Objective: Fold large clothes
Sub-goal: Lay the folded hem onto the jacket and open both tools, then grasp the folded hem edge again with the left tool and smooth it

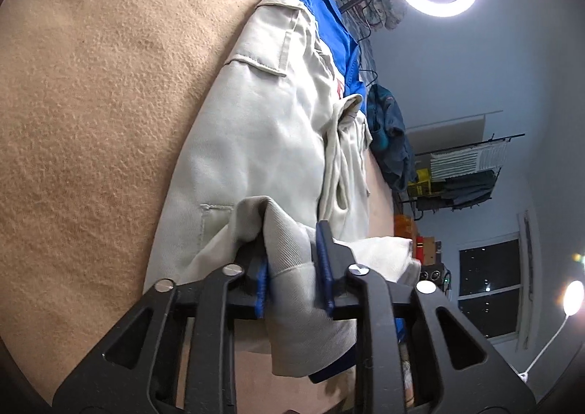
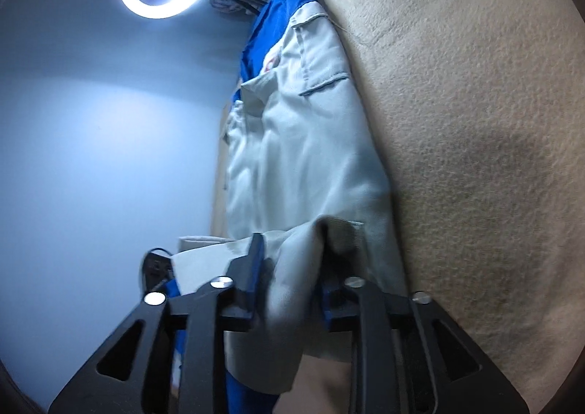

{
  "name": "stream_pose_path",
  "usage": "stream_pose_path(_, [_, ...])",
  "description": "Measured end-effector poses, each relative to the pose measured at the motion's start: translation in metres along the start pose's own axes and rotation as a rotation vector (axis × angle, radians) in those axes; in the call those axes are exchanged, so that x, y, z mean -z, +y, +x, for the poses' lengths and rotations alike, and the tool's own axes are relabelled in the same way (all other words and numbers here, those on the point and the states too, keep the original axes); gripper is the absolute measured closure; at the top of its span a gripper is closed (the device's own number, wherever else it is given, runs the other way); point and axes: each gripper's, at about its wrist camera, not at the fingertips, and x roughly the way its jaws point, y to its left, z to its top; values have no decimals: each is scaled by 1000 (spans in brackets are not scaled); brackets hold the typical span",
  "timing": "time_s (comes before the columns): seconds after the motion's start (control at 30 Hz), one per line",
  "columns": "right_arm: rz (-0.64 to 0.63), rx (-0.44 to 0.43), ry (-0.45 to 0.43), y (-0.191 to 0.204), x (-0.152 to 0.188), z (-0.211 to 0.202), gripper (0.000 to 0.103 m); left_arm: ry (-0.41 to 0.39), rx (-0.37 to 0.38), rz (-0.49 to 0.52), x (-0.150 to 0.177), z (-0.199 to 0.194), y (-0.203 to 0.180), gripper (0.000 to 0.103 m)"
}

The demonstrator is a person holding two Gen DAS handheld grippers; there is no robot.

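The cream-and-blue jacket [image 1: 263, 143] lies stretched on the tan blanket [image 1: 91, 121], its long axis running away from both grippers. The left gripper [image 1: 296, 267] and right gripper [image 2: 289, 267] have jaws parted, near hem draped loosely between them.

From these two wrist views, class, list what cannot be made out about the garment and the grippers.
- Jacket lower hem: both views, cut off behind the gripper frames.
- Left gripper pad contact: cloth bunches between, hiding it.
- Right gripper: same, blurred.
- Red print: folded over, unreadable.
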Motion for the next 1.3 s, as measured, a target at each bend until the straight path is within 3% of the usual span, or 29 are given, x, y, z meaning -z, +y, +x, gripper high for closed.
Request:
stream_pose_path(0.07, [-7, -25, -14, 6, -1, -7, 46, -10, 33, -12, -2, -4, -2, 63])
stream_pose_path(0.13, [-21, -34, -28, 12, -3, -16, 39, -58, 70, -39, -6, -14, -1, 43])
stream_pose_path(0.3, [-74, -36, -93, 22, -6, -42, 38, -166, 84, -37, -13, -46, -6, 42])
stream_pose_path(0.4, [-229, 41, -87, 42, 4, -50, 43, -207, 51, 63, -6, -64, -20, 42])
stream_pose_path(0.5, [-440, 131, -44, 66, 22, -45, 59, -191, -8, 185, 7, -65, -36, 43])
stream_pose_path(0.63, [-558, 182, -1, 81, 36, -21, 64, -120, -74, 317, 23, -39, -54, 43])
stream_pose_path(0.8, [-566, 206, -35, 88, 25, -5, 64, -88, -160, 381, 30, -6, -60, 43])
stream_pose_path(0.87, [-601, 239, -75, 96, 21, -4, 64, -96, -224, 393, 27, 9, -58, 43])
stream_pose_path(1.0, [-652, 279, -69, 102, 20, 16, 64, -103, -344, 432, 23, 35, -49, 43])
stream_pose_path(1.07, [-661, 369, -54, 95, 19, 35, 64, -107, -392, 470, 25, 43, -50, 43])
stream_pose_path(1.17, [-648, 550, 13, 70, 12, 65, 64, -107, -410, 505, 27, 41, -53, 43])
stream_pose_path(1.27, [-652, 540, 8, 69, 14, 64, 64, -116, -356, 461, 21, 26, -48, 43])
stream_pose_path(1.3, [-640, 499, 1, 73, 14, 58, 64, -129, -343, 441, 17, 20, -47, 43])
